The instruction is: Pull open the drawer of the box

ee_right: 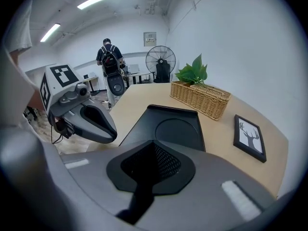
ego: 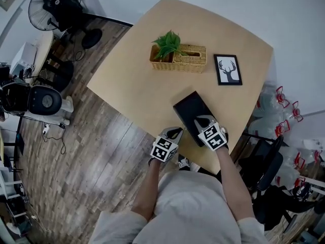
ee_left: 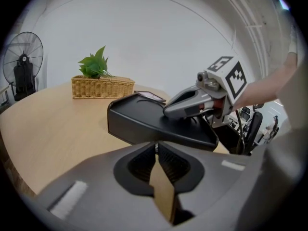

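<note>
A flat black box with a shallow round recess in its lid lies near the table's front edge. No drawer stands out from its side. My right gripper is shut and sits over the near end of the lid, with the jaw tips pointing along the box. In the left gripper view the right gripper rests low on the lid. My left gripper is shut and empty, just left of the box's near corner, and its tips point at the box's side.
A wicker basket with a green plant stands at the back of the wooden table, and a framed deer picture lies to its right. A fan and a black chair flank the table. A person stands far off.
</note>
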`<state>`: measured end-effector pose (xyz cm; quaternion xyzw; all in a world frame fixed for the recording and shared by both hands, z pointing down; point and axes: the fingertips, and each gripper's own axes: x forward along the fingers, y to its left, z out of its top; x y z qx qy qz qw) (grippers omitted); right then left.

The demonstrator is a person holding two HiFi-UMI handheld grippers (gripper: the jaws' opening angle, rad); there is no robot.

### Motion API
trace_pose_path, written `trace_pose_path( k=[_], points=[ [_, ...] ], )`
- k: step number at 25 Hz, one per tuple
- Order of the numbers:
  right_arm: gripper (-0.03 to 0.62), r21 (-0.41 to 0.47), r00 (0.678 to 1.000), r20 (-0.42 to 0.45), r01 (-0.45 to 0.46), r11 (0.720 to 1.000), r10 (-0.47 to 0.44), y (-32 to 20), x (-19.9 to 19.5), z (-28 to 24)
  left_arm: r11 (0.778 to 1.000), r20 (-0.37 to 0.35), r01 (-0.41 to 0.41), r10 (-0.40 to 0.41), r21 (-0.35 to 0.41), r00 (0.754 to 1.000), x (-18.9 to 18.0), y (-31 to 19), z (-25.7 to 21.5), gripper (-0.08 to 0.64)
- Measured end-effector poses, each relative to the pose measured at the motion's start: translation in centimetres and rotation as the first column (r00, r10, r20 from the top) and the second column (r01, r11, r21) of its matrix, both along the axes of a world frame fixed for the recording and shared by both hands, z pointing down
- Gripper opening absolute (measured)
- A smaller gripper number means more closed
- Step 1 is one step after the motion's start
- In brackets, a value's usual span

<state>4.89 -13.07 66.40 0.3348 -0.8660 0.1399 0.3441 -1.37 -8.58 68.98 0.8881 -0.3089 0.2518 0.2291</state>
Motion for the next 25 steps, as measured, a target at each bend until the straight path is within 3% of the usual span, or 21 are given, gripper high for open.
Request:
trace_pose_path(
  k=[10, 15, 25],
  points=[
    [0.002, 0.028, 1.0, -0.021, 0.004, 1.0, -0.003, 0.3, 0.1, 0.2, 0.998, 0.018, -0.059, 0.059, 0.012, 0.998, 1.5, -0.2, 0.7, 0.058],
    [0.002, 0.037, 1.0, -0.025, 0.004, 0.999, -0.003, 0.1, 0.1, 0.1, 0.994, 0.043, -0.113, 0.112, 0.006, 0.993, 1.9, -0.3, 1.2, 0.135],
    [0.002, 0.044, 0.999, -0.03, 0.037, 0.998, -0.035, 0.5, -0.2, 0.1, 0.987, 0.118, -0.16, 0.16, -0.009, 0.98, 2.0, -0.3, 3.3, 0.137]
  ],
)
